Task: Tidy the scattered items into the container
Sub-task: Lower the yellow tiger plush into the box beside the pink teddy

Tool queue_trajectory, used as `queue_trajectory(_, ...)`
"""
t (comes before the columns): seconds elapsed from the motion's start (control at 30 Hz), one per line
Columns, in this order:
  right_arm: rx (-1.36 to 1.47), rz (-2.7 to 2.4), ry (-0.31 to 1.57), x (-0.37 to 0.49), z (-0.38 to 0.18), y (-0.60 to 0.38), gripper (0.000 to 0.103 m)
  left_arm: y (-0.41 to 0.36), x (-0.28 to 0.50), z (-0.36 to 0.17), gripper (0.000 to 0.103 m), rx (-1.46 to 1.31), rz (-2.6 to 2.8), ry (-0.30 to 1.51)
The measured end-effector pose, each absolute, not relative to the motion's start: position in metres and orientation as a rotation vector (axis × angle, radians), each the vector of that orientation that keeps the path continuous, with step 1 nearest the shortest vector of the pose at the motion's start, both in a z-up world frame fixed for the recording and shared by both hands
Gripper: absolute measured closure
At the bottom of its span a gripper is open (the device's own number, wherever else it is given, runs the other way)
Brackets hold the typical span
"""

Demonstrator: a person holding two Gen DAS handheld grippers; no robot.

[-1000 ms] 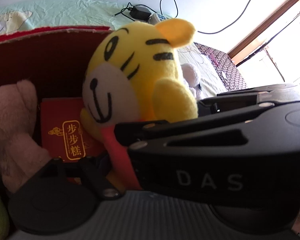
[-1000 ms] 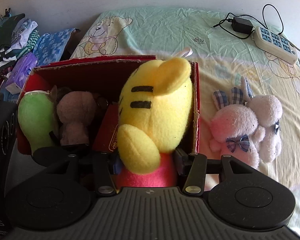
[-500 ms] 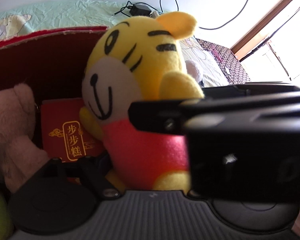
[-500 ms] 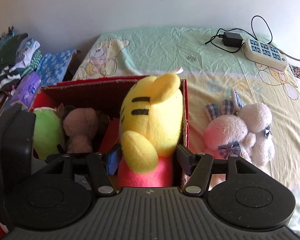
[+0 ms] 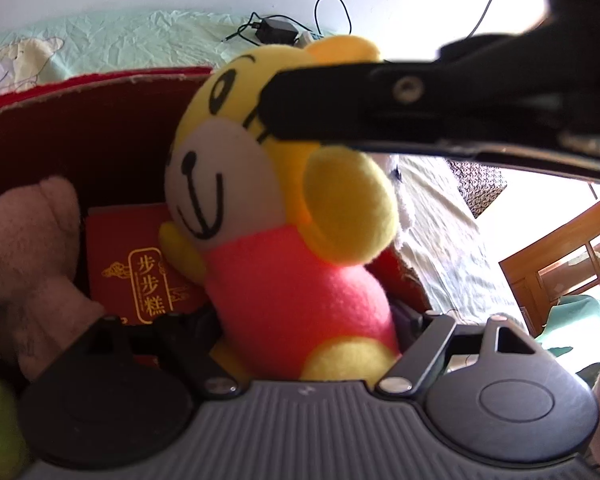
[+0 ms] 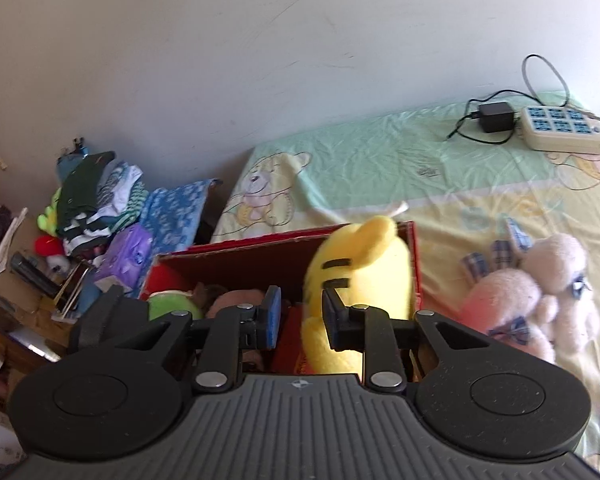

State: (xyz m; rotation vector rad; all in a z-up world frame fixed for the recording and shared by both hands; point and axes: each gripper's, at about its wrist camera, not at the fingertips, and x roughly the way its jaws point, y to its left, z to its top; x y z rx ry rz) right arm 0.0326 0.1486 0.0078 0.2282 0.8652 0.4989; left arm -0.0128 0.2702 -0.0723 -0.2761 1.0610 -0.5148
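Note:
A yellow tiger plush (image 5: 284, 240) in a pink shirt stands in the red cardboard box (image 5: 80, 120). It also shows in the right wrist view (image 6: 360, 272). My left gripper (image 5: 300, 328) has its fingers on either side of the plush's pink body, and contact is hidden. My right gripper (image 6: 298, 312) is raised above the box (image 6: 284, 248), its jaws a narrow gap apart and empty. It crosses the left wrist view (image 5: 440, 108) over the tiger's head. A brown plush (image 5: 28, 248), a red packet (image 5: 140, 268) and a green plush (image 6: 172, 308) are in the box.
Two pink and white bunny plushes (image 6: 532, 300) lie on the bed sheet (image 6: 400, 160) right of the box. A power strip (image 6: 560, 132) and charger (image 6: 496, 116) lie at the far right. Folded clothes (image 6: 100, 208) are piled to the left, off the bed.
My right gripper let go of the tiger plush, rose up and back, and its jaws closed to a narrow gap. The plush stayed in the box, between my left gripper's fingers.

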Motion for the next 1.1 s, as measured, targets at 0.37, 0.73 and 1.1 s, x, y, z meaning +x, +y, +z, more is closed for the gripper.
queue_trajectory(0.37,0.145,0.438,0.987,0.046,-0.016,0.158,0.087,0.278,-0.021,-0.074,0.021,-0.268,-0.542,1.041)
queue_trajectory(0.73,0.142,0.419,0.998,0.05,-0.023,0.153,0.088,0.324,-0.043,-0.048,0.021,-0.317,-0.574,0.931)
queue_trajectory(1.1,0.192,0.43,0.984,0.047,-0.025,0.147,0.088,0.303,-0.016,-0.062,0.021,-0.368,-0.566,0.983)
